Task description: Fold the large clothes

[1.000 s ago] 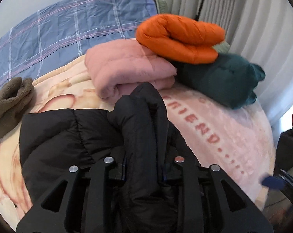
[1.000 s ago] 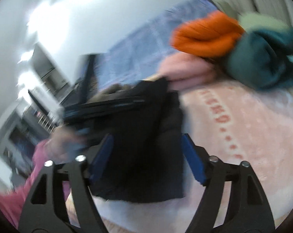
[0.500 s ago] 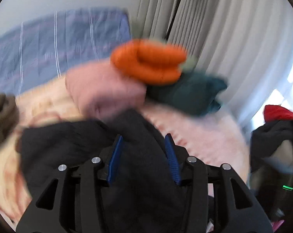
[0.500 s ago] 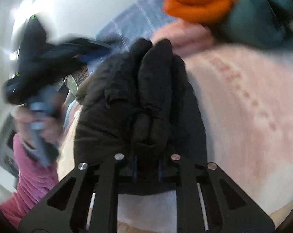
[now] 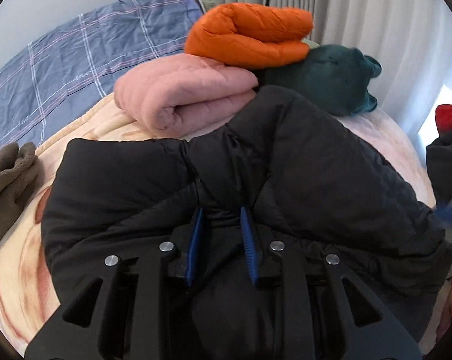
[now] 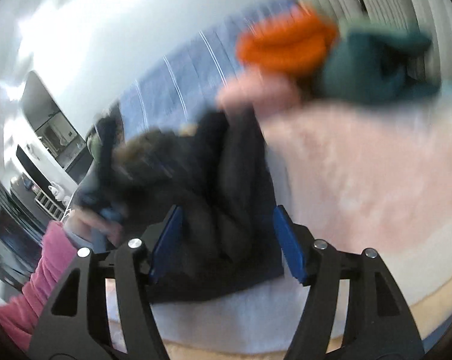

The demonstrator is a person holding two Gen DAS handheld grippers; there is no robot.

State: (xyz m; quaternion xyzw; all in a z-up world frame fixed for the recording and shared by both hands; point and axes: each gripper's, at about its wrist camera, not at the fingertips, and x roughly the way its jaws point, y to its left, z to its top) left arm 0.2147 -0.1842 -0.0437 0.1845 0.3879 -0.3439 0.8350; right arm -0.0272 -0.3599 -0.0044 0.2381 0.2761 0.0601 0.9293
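On the bed, a black puffer jacket [image 5: 172, 186] is spread in bulky folds over a pale pink blanket [image 5: 22, 270], and every other place is given from this jacket. At its near edge, the left gripper [image 5: 221, 219] is seen with its blue pads [image 5: 196, 234] drawn close together; a ridge of the jacket's fabric is pinched between them, the jaws having just been closing on it. Beyond the jacket's far edge a rolled pink quilted garment [image 5: 181, 99] is laid, touching it. An orange padded roll [image 5: 249, 39] is rested on top of that pink roll, and a dark teal garment [image 5: 330, 81] is set just beside both, behind the jacket's raised right fold. To the jacket's left, a brown fleece item [image 5: 7, 186] is lain near the blanket's edge, and a blue checked sheet [image 5: 76, 60] is spread farther back.

From the right wrist view, which is blurred, the right gripper [image 6: 227, 219] is seen with its blue pads [image 6: 288, 243] held wide apart, its jaws having just been opening. The jacket [image 6: 214, 198] is seen between the pads, but no pressing of either pad on it is shown. To the jacket's left, a pink sleeve [image 6: 34, 285] is visible.
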